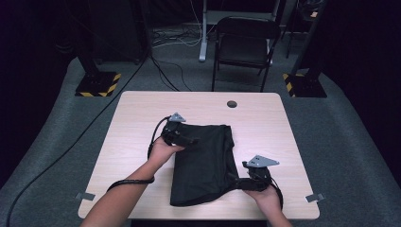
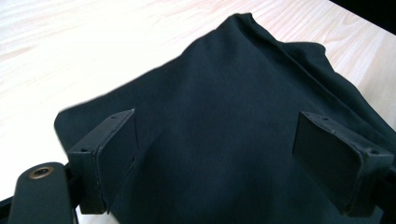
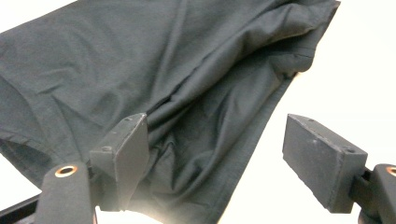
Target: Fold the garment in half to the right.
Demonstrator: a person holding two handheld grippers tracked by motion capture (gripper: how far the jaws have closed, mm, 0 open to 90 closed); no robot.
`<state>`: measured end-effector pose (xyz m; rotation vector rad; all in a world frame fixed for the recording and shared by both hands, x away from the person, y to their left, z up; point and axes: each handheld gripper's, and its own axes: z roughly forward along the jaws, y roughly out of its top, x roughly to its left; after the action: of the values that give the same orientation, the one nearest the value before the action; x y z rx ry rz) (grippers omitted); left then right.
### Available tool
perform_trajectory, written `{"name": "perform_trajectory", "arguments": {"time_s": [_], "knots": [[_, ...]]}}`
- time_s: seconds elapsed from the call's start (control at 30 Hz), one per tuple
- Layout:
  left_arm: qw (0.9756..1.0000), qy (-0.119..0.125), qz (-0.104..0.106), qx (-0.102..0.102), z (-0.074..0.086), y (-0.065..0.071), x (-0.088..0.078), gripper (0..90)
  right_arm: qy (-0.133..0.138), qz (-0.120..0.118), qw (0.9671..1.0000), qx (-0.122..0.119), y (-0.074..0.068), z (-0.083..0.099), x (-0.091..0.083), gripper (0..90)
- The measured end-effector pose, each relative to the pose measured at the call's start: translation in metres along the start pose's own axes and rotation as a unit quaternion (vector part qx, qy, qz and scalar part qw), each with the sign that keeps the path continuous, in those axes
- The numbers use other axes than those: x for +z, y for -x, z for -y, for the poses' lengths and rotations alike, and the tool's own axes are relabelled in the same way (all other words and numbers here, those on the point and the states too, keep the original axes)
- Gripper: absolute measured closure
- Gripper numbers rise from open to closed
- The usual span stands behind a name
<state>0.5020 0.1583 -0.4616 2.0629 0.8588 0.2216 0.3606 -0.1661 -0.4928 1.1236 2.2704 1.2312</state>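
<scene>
The desk [image 1: 142,123] is a pale wood-grain slab, smooth and flat with rounded corners and a small dark grommet hole near its far edge. That slick surface is the main risk: a sideways tug could slide the whole bundle rather than fold it.

On the middle of the desk lies the black garment [image 1: 203,163], folded into a rough upright rectangle. It is a soft, matte knit, limp and prone to creasing; the right gripper view shows a stitched hem and bunched ridges along one edge. I judge that a grab there could catch several layers at once, or just the top one, and pull the fold askew.

The left gripper [image 1: 182,138] sits at the garment's upper left corner, its jaws standing apart over the cloth and pressing on nothing. The right gripper [image 1: 253,177] is at the lower right edge, jaws likewise apart, with the hem lying between them, loose. Closing too shallow might let the thin fabric slip out.
</scene>
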Motion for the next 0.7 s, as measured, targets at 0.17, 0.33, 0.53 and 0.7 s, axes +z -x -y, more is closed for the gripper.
{"name": "perform_trajectory", "arguments": {"time_s": [0.17, 0.33, 0.53, 0.7], "knots": [[1.0000, 0.002, -0.001, -0.001, 0.013, -0.003, -0.010, 13.4, 0.002, 0.007, 0.9999, 0.011, 0.006, 0.001, -0.002, 20.0], [0.9999, 0.002, -0.003, -0.010, 0.026, -0.008, -0.017, 13.2, 0.002, 0.015, 0.9997, 0.018, 0.011, 0.002, -0.004, 18.3], [0.9997, -0.002, -0.007, -0.023, 0.044, -0.015, -0.026, 12.9, -0.011, 0.037, 0.9992, 0.006, 0.016, 0.004, -0.005, 17.6], [0.9994, -0.007, -0.012, -0.033, 0.055, -0.020, -0.034, 12.6, -0.016, 0.040, 0.9990, 0.015, 0.020, 0.006, -0.005, 17.3]]}}
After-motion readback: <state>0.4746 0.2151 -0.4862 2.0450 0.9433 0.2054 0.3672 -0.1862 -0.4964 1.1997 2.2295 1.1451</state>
